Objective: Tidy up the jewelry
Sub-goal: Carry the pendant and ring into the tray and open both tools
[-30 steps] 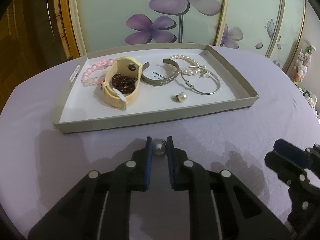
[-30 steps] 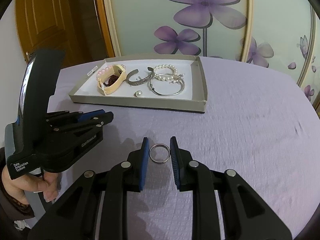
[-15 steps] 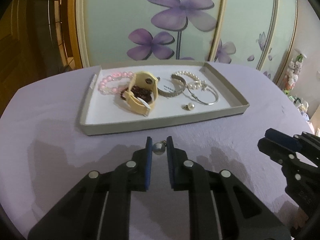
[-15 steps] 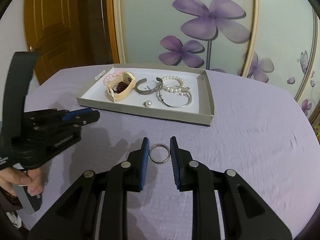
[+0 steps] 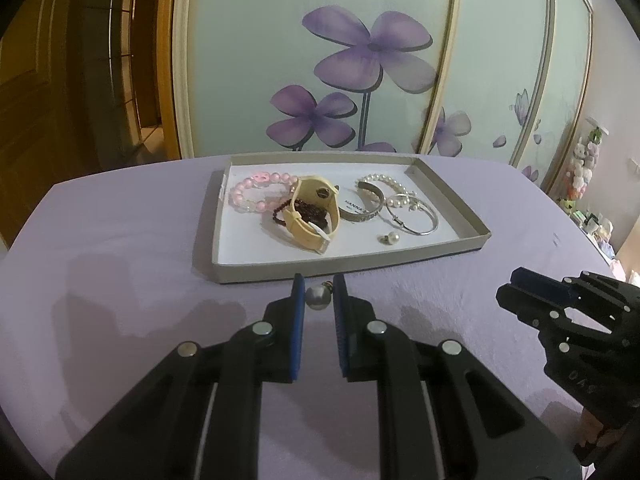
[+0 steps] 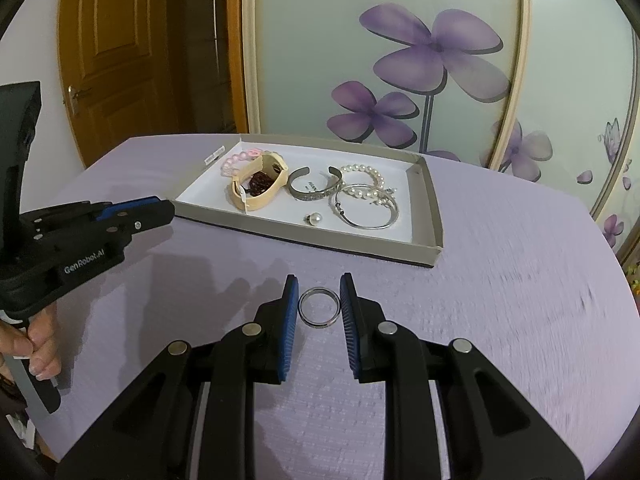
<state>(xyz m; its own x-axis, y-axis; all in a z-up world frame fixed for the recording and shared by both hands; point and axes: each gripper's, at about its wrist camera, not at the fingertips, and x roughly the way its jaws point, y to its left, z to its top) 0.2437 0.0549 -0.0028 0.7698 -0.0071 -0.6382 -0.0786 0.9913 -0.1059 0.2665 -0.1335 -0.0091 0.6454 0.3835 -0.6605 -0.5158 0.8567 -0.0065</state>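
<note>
My left gripper [image 5: 317, 285] is shut on a pearl earring [image 5: 318, 297], held above the purple cloth just short of the tray's near wall. My right gripper [image 6: 319, 286] is shut on a silver ring [image 6: 319, 307], held flat between the blue pads, in front of the tray. The grey cardboard tray [image 5: 360, 259] [image 6: 435, 216] holds a pink bead bracelet [image 5: 256, 192], a cream watch [image 5: 310, 216] over a dark red bead bracelet [image 5: 308, 213], a silver cuff [image 5: 366, 210], a pearl bracelet [image 5: 386, 181], a thin silver bangle [image 5: 416, 216] and a second pearl earring [image 5: 390, 238] [image 6: 313, 219].
A purple cloth [image 6: 500, 280] covers the rounded table. Behind it stand sliding panels painted with purple flowers [image 5: 368, 52], and a wooden door [image 6: 116, 52] at the left. A hand [image 6: 38, 344] grips the left tool's handle. Soft toys [image 5: 580, 168] hang at the far right.
Both grippers have lifted and drawn back from the tray, which now looks smaller and farther. The pearl earring and the ring stay gripped. The left tool has shifted left in the right wrist view.
</note>
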